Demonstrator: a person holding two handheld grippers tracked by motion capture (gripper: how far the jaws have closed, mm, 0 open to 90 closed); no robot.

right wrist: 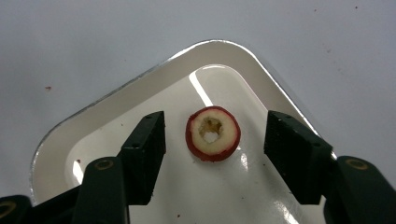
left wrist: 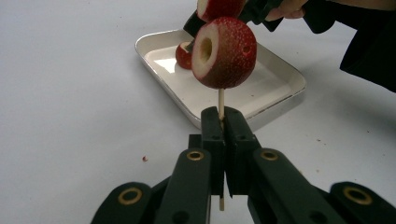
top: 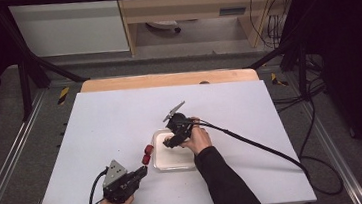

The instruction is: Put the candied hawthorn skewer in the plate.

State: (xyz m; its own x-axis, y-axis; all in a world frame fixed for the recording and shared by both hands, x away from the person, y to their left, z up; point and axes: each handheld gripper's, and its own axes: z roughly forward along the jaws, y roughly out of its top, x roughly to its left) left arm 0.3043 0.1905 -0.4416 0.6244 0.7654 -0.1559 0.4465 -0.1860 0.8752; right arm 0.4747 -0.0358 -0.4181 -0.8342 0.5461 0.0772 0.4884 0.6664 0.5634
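- Left gripper, near edge of the table: jaws pressed together, pinching one thin wooden skewer.
- Two red cored fruits sit on that skewer, just left of the tray; the left gripper view shows the nearer one whole, with the second beyond it cut off by the frame's top edge.
- One white tray lies mid-table, right of the skewer tip.
- One loose cored fruit lies in the tray, hole facing up.
- Right gripper hangs over the tray, pointing down; its jaws are spread, one either side of the loose fruit, apart from it.
- The right hand and its sleeve cover the tray's right part in the high view.
- Two cables trail off, one from each gripper.
- Small red crumbs dot the table.
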